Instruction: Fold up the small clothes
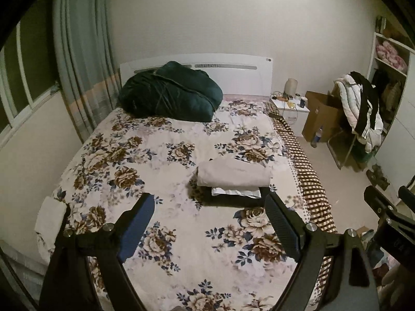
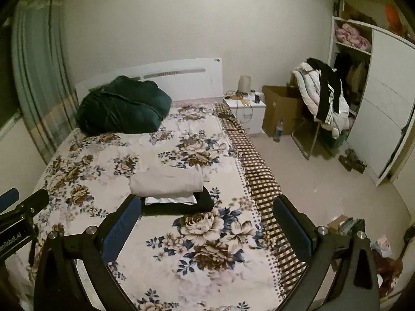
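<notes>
A stack of folded clothes lies on the floral bed [image 1: 160, 233]: a beige folded piece [image 1: 233, 175] on top, a white one [image 1: 236, 192] under it, a black one [image 1: 233, 200] at the bottom. The same stack shows in the right wrist view with the beige piece [image 2: 166, 181], white piece [image 2: 170, 200] and black piece [image 2: 179, 206] on the bed [image 2: 207, 259]. My left gripper [image 1: 210, 202] is open and empty, held above the bed just short of the stack. My right gripper [image 2: 207, 204] is open and empty, to the right of the left one.
A dark green bundle [image 1: 168, 93] lies at the headboard. A white cloth [image 1: 50, 215] lies at the bed's left edge. A nightstand [image 2: 245, 111], a cardboard box [image 2: 280, 108], a chair piled with clothes [image 2: 321, 103] and a wardrobe [image 2: 384, 119] stand at the right.
</notes>
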